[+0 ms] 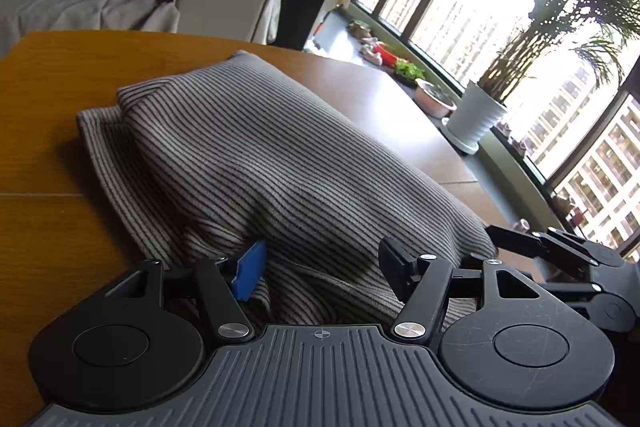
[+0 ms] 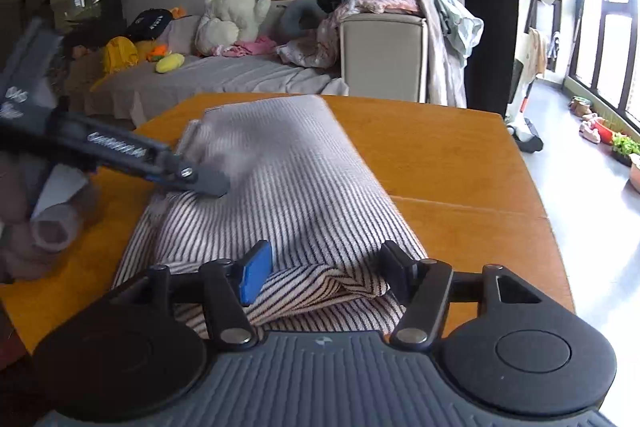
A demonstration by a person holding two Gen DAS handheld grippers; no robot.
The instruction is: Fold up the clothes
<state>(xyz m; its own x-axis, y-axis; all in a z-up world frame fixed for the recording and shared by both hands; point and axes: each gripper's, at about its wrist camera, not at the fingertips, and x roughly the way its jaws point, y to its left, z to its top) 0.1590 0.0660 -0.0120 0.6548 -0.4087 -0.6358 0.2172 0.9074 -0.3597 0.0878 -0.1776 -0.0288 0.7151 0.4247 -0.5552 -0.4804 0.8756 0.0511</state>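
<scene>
A grey striped garment (image 1: 256,155) lies folded in layers on the orange-brown wooden table (image 1: 44,131). My left gripper (image 1: 320,267) is open, its fingers resting on the near part of the cloth with a fold bulging between them. In the right wrist view the same garment (image 2: 288,179) runs away from me along the table (image 2: 452,163). My right gripper (image 2: 324,271) is open over the garment's near edge, where a layer is bunched between the fingers. The left gripper (image 2: 212,187) also shows there, touching the garment's left side.
A brownish rolled cloth (image 2: 48,227) lies on the table at the left. Behind the table stand a grey sofa (image 2: 224,75) with plush toys and a clothes pile. A white plant pot (image 1: 476,119) and window sill lie to the right.
</scene>
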